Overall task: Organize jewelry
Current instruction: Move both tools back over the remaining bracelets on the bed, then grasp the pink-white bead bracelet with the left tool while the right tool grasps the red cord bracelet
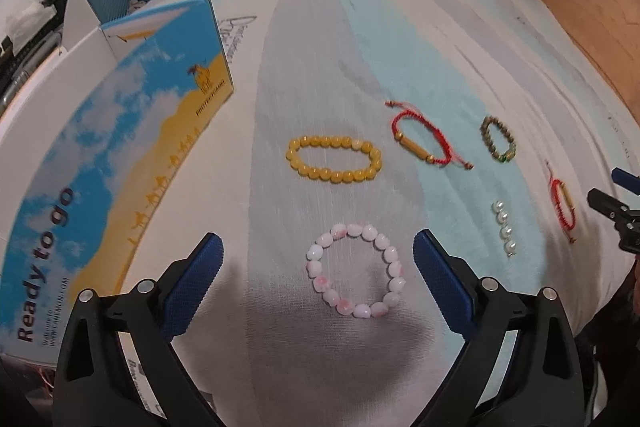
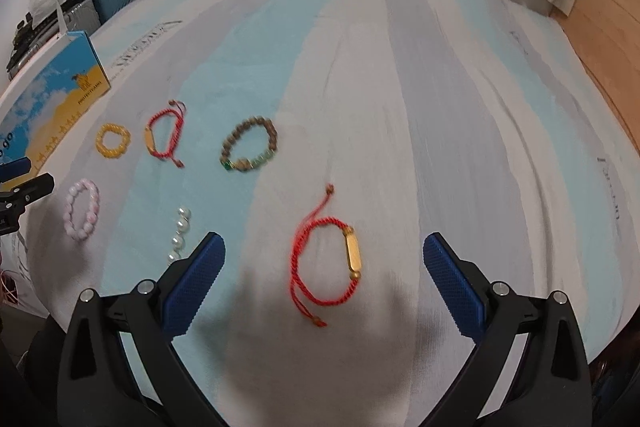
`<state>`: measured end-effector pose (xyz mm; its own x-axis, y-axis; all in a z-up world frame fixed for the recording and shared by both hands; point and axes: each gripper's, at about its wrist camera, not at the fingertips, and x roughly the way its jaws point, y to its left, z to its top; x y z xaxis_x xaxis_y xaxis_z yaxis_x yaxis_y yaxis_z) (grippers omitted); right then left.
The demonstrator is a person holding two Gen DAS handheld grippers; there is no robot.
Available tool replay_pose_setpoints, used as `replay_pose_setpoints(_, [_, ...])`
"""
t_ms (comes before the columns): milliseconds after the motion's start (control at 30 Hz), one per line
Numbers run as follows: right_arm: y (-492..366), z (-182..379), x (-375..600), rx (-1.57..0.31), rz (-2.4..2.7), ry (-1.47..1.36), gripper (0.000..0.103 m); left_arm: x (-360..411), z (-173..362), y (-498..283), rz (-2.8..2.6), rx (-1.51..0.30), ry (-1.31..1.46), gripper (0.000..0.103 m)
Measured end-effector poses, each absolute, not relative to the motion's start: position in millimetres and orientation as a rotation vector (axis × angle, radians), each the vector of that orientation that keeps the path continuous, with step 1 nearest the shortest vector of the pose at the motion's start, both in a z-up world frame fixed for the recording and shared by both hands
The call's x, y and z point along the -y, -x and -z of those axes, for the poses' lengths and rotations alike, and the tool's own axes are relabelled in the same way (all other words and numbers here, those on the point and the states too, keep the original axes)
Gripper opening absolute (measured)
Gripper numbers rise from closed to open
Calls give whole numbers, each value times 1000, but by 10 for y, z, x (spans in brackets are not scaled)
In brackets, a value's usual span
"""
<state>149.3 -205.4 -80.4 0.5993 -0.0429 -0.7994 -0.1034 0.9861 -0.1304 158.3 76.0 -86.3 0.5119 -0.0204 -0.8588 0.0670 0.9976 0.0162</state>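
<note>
The left hand-held gripper (image 1: 318, 259) hovers low over the striped bed sheet (image 1: 352, 39) with its blue fingers spread wide and empty, the pink bead bracelet (image 1: 356, 270) lying flat between them. The right hand-held gripper (image 2: 324, 263) is likewise wide apart and holding nothing, poised above a red cord bracelet (image 2: 324, 259) with a gold tube. Farther off on the sheet lie a yellow bead bracelet (image 1: 333, 159), a second red cord bracelet (image 1: 424, 141), a brown bead bracelet (image 2: 250, 143) and a short pearl strand (image 1: 504, 227), with a printed box (image 1: 120, 131) standing to the left.

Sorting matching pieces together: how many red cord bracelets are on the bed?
2. One red cord bracelet lies between the right claw's open fingers; the other lies farther off, between the yellow bead bracelet and brown bead bracelet. None appears hidden.
</note>
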Motion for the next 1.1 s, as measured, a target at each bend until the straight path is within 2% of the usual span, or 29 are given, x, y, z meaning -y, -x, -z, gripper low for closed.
replay_pose_setpoints(367, [-1542, 1115, 2204, -1009, -30, 150, 89, -747, 1171, -1658, 44, -1082, -69, 85])
replay_pose_setpoints(567, [-1580, 1252, 2201, -1054, -39, 147, 74, -740, 1332, -1675, 60, -1118, -78, 76])
replay_pose_setpoints(667, [-1597, 1300, 2195, -1069, -44, 148, 68, -756, 1394, -1659, 59, -1122, -84, 75])
replay_pose_setpoints(833, [-1612, 1350, 2194, -1083, -47, 141, 66, -765, 1434, -1619, 59, -1117, -92, 75])
replay_pose_setpoints(933, [-1618, 1367, 2187, -1088, -50, 138, 60, -759, 1434, -1595, 80, -1114, -90, 65])
replay_pose_setpoints(1100, [-1623, 1359, 2174, -1094, -54, 128, 39, -724, 1441, -1569, 109, -1109, -94, 37])
